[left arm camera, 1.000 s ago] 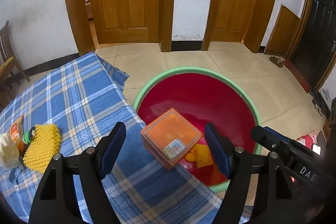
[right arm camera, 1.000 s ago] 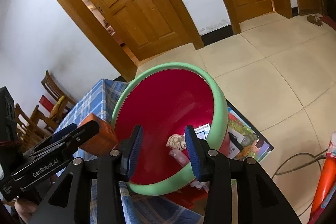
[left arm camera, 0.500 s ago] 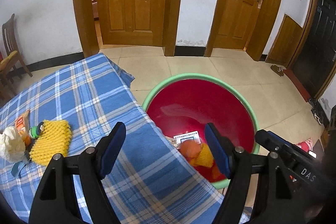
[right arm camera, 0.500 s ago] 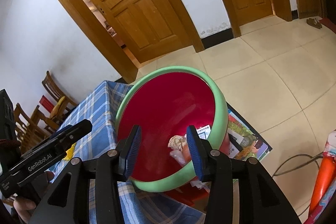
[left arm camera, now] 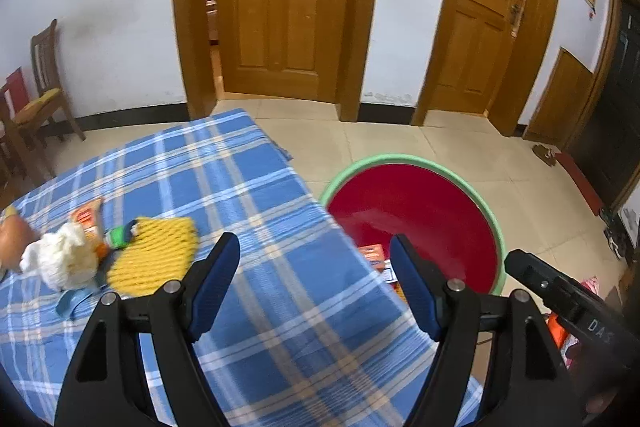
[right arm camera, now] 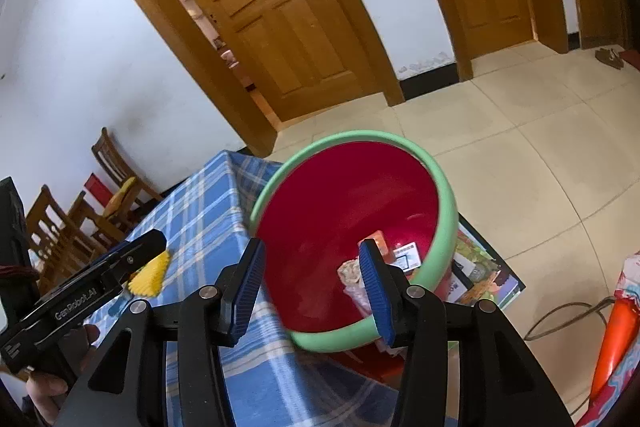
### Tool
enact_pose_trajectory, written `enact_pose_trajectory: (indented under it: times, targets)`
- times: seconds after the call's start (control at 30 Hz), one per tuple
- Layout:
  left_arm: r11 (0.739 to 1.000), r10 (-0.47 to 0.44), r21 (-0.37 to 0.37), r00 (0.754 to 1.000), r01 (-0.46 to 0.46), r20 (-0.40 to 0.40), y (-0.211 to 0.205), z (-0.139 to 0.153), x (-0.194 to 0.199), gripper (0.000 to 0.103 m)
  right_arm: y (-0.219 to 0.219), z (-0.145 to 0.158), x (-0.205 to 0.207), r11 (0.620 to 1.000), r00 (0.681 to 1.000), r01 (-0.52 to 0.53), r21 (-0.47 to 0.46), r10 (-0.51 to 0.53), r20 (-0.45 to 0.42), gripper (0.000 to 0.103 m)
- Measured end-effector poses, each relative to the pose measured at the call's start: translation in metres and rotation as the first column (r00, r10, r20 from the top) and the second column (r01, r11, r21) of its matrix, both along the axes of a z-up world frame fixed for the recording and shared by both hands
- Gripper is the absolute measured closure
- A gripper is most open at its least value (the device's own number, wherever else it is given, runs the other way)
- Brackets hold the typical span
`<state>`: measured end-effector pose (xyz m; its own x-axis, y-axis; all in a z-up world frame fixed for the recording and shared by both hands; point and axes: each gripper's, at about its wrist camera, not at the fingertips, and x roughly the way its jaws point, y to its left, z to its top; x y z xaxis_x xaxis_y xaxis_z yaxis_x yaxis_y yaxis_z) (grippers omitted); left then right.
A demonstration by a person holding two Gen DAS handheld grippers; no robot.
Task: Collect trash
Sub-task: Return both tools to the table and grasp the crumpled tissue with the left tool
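Note:
A red basin with a green rim (left arm camera: 472, 183) (right arm camera: 448, 199) stands beside the table and holds an orange box (left arm camera: 374, 254) (right arm camera: 378, 241), a crumpled wrapper (right arm camera: 350, 273) and other trash. On the blue plaid tablecloth (left arm camera: 240, 187) lie a yellow foam net (left arm camera: 156, 251), a white tissue wad (left arm camera: 60, 259), an orange packet (left arm camera: 86, 217) and a small green-capped bottle (left arm camera: 118, 237). My left gripper (left arm camera: 314, 279) is open and empty above the table's edge. My right gripper (right arm camera: 312, 285) is open and empty above the basin's near rim.
Wooden chairs (left arm camera: 36, 99) (right arm camera: 60, 223) stand at the left wall. Wooden doors (left arm camera: 280, 3) lie beyond the tiled floor. A picture book (right arm camera: 480, 275) sits under the basin. An orange and white bag (right arm camera: 616, 327) and a cable (right arm camera: 560, 315) are at the right.
The orange box between my left fingers a second ago has dropped into the basin. My left gripper has drawn back left over the table, bringing the table trash closer.

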<state>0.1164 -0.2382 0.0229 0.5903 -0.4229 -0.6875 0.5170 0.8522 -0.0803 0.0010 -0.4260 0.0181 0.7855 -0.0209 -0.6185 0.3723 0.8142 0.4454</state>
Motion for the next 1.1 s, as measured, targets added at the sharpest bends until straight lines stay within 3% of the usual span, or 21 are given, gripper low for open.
enact_pose_trajectory:
  times: [0.4, 0.67, 1.1]
  targets:
    - [0.992, 0.130, -0.012, 0.991, -0.129, 0.043, 0.060, 0.016, -0.002, 0.026, 0.037, 0.016, 0.006, 0.997, 0.997, -0.078, -0.023, 0.079, 0.011, 0.048]
    - [0.978, 0.209, -0.015, 0.978, -0.208, 0.028, 0.102, 0.019, 0.009, 0.026, 0.060, 0.022, 0.015, 0.991, 0.992, -0.125, -0.042, 0.126, 0.003, 0.047]
    - [0.920, 0.379, 0.076, 0.923, -0.383, 0.066, 0.162, 0.005, 0.043, 0.026, 0.089, 0.019, 0.041, 0.979, 0.981, -0.195, -0.060, 0.193, -0.031, 0.043]
